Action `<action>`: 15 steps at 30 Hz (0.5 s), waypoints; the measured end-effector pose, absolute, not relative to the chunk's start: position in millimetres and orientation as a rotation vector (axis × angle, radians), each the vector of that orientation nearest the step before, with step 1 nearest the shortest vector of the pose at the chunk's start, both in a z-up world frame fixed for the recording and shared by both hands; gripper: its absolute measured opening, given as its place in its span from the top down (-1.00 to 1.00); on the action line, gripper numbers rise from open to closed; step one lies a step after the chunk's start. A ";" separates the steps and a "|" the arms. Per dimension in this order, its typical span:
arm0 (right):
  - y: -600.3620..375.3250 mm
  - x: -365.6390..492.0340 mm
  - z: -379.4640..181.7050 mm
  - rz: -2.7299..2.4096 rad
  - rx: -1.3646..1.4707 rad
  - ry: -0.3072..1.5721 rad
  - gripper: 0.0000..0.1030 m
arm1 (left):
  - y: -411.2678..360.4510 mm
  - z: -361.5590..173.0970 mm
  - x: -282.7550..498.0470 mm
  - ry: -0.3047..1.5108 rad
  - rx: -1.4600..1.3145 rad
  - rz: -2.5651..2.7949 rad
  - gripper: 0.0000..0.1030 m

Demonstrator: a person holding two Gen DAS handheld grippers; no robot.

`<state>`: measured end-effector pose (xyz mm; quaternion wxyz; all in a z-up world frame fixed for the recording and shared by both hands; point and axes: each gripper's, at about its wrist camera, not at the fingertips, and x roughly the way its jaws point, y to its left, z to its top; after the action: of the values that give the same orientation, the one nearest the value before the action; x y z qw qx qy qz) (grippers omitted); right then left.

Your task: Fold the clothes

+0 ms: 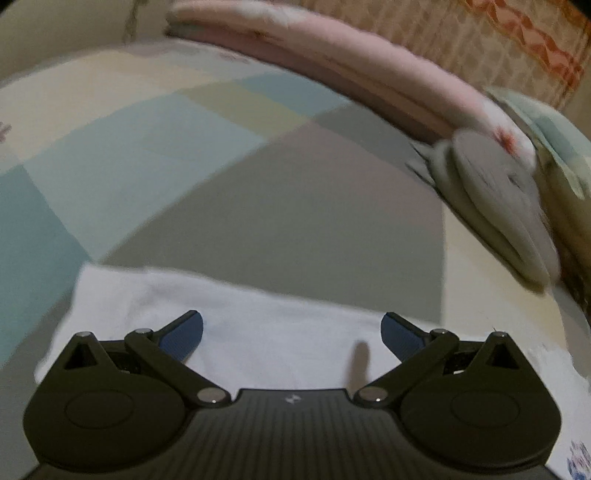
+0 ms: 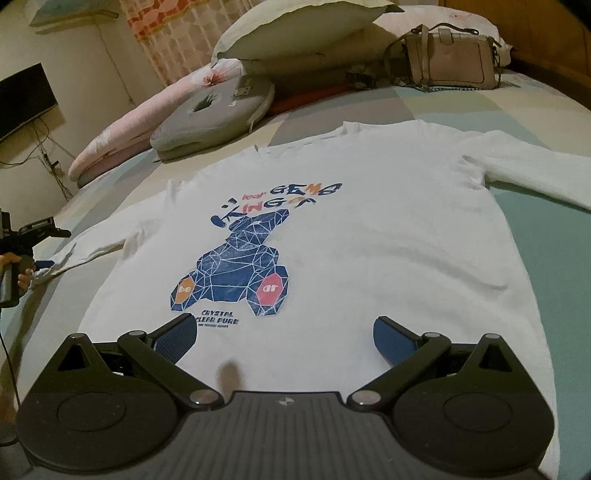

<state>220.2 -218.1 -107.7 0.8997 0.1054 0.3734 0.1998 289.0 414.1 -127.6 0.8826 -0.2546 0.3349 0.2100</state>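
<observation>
A white long-sleeved shirt [image 2: 369, 236] with a blue bear print [image 2: 236, 266] lies flat, front up, on the patchwork bedspread [image 2: 554, 258]. Both sleeves are spread out to the sides. My right gripper [image 2: 284, 332] is open at the shirt's hem, with nothing between its blue pads. In the left wrist view, my left gripper [image 1: 291, 328] is open just above the white sleeve [image 1: 258, 325]. The right wrist view shows that left gripper [image 2: 42, 264] at the far left, held by a hand [image 2: 18, 273] at the sleeve's end.
A grey ring cushion [image 2: 218, 114] and a pink pillow [image 2: 122, 136] lie along the bed's far-left side. At the head of the bed are a cream pillow [image 2: 295, 29] and a beige handbag [image 2: 450, 59]. A dark screen [image 2: 26, 96] hangs on the left wall.
</observation>
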 end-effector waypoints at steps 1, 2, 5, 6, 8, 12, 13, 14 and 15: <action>-216.8 220.1 -108.0 0.413 0.212 0.771 -1.00 | 419.0 -127.6 290.6 0.680 -0.548 0.465 -0.98; -215.5 219.9 -108.3 0.412 0.205 0.769 -1.00 | 421.7 -125.6 292.3 0.677 -0.568 0.480 -0.98; -213.9 219.3 -107.8 0.415 0.194 0.767 -1.00 | 418.2 -116.4 294.8 0.684 -0.594 0.489 -0.98; -214.4 219.2 -107.4 0.419 0.198 0.767 -1.00 | 411.5 -113.3 292.4 0.695 -0.580 0.468 -0.98; -214.6 218.4 -106.1 0.426 0.203 0.767 -1.00 | 395.7 -107.3 285.5 0.726 -0.537 0.413 -0.98; -211.6 212.7 -98.8 0.478 0.205 0.755 -1.00 | 369.8 -102.0 273.7 0.790 -0.473 0.317 -0.98; -210.2 210.5 -96.1 0.499 0.204 0.748 -1.00 | 368.2 -103.1 272.2 0.804 -0.465 0.314 -0.98; -208.8 208.3 -93.3 0.524 0.205 0.741 -1.00 | 369.2 -106.1 270.9 0.822 -0.464 0.329 -0.98; -207.2 205.4 -90.5 0.566 0.211 0.736 -1.00 | 370.7 -109.9 269.3 0.842 -0.466 0.348 -0.98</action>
<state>205.4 -207.2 -90.5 0.8888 0.1016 0.3541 0.2725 269.3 370.7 -109.9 0.8719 -0.2231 0.4028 0.1667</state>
